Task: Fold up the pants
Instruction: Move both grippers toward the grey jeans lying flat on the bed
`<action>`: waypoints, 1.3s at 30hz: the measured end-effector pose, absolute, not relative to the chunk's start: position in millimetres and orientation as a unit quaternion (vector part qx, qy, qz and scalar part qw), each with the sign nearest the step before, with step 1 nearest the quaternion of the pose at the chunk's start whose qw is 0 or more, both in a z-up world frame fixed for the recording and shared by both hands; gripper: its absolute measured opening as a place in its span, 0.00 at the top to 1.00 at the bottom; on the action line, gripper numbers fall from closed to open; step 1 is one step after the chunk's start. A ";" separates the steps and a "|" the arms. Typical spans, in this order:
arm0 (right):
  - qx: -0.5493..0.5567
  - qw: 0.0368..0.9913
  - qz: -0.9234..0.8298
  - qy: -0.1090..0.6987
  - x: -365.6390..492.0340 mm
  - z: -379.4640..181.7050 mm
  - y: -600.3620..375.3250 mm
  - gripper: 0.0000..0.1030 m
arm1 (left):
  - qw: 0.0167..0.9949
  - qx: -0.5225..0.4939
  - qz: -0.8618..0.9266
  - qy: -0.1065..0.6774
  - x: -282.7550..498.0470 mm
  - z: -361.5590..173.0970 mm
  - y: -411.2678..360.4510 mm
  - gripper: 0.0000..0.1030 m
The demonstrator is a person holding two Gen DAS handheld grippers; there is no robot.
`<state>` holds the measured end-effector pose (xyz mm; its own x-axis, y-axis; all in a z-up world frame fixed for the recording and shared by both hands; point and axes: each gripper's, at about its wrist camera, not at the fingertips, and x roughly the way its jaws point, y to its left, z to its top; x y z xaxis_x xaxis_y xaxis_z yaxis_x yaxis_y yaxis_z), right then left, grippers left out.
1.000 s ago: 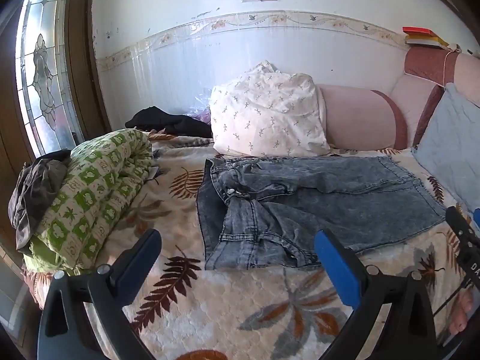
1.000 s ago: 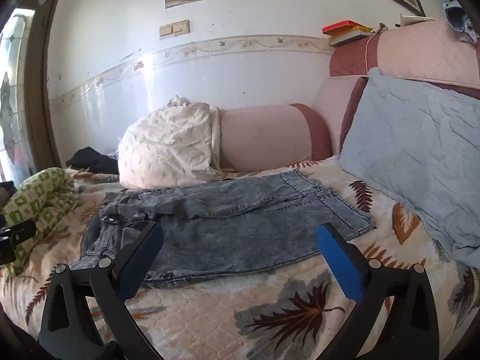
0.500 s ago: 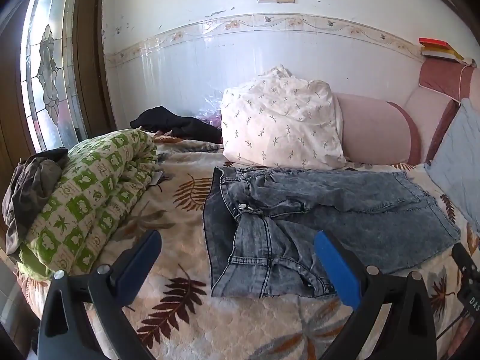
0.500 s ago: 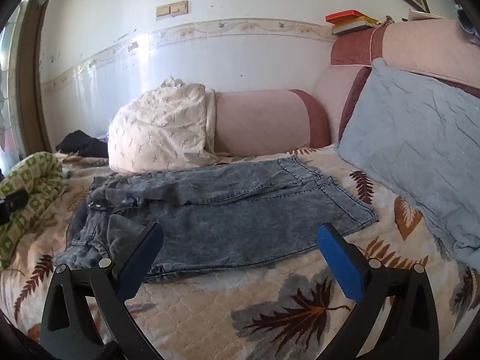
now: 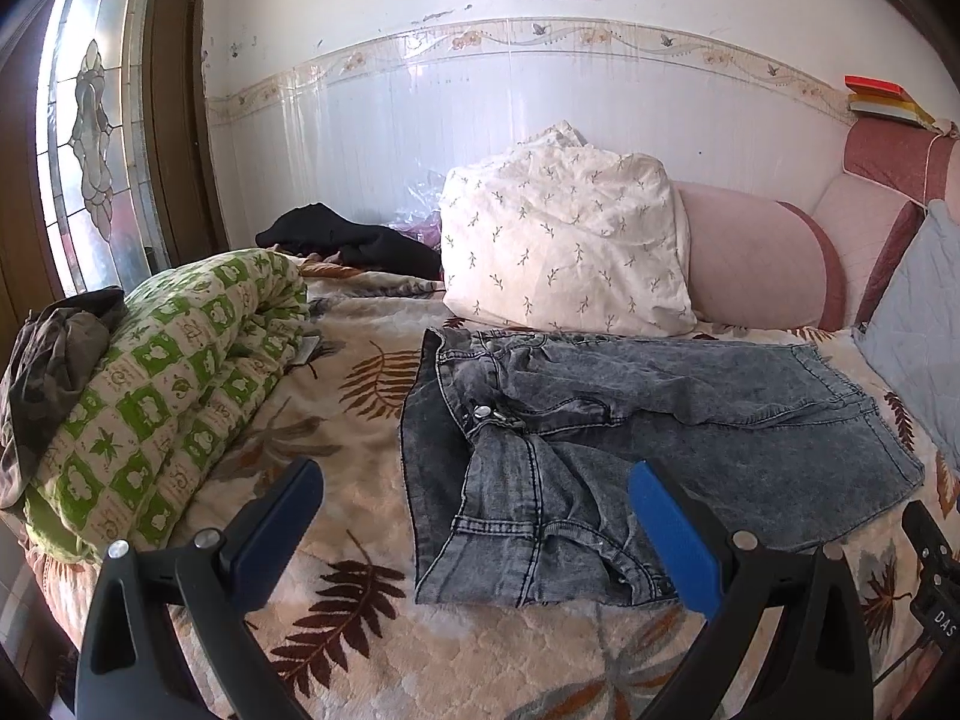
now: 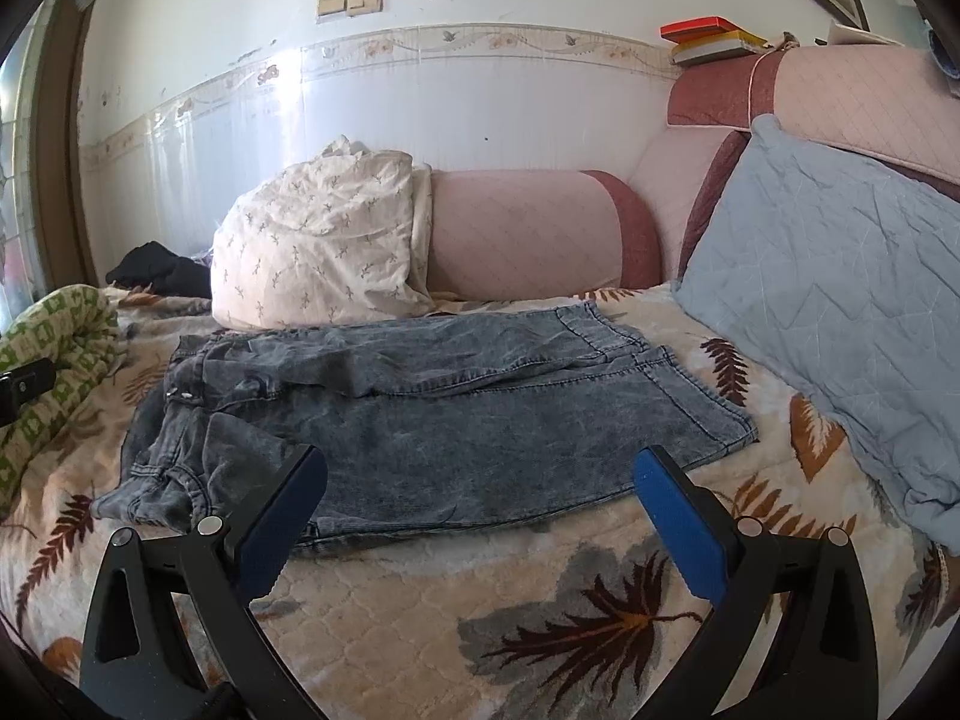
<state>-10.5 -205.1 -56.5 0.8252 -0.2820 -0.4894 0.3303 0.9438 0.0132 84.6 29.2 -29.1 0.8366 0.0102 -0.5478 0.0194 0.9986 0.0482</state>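
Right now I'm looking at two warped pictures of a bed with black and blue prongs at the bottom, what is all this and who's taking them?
Each picture comes from a fisheye camera on a hand-held gripper a person carries; the prongs are its two fingers. One shows the left gripper, the other the right gripper. Both are open and hold nothing. On the leaf-print bedspread lie grey denim pants, spread out with the waist end rumpled. Around them: a white pillow, a green checked quilt and a blue cushion.

Bright daylight from window (image 5: pixel 84 120); glare on wall (image 6: pixel 288 78); fisheye-curved, dark corners.
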 end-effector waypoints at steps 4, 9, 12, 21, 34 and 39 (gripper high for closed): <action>0.055 0.953 -0.161 0.252 -1.9 -60.1 -213.0 0.00 | 0.958 0.037 -0.001 0.283 99.1 -26.4 20.9 0.00; 0.076 0.946 -0.164 0.268 13.8 -68.0 -229.7 0.00 | 0.960 0.038 -0.002 0.276 115.3 -24.8 8.7 0.00; 0.088 0.945 -0.162 0.271 21.2 -68.8 -237.1 0.00 | 0.960 0.039 -0.005 0.279 122.3 -31.0 2.8 0.00; 0.093 0.946 -0.157 0.268 53.6 -68.1 -241.8 0.00 | 0.952 0.058 -0.019 0.299 136.8 -53.6 -6.6 0.00; 0.067 0.948 -0.141 0.278 71.7 -74.8 -227.6 0.00 | 0.953 0.048 -0.024 0.298 141.8 -54.3 1.4 0.00; 0.072 0.947 -0.140 0.278 71.0 -75.2 -229.4 0.00 | 0.953 0.050 -0.021 0.299 143.7 -55.7 1.6 0.00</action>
<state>71.0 -229.4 -75.2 0.8058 -0.2253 -0.5476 0.3054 0.9504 0.0584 143.7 1.6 -55.7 0.8201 -0.0109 -0.5721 0.0703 0.9942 0.0819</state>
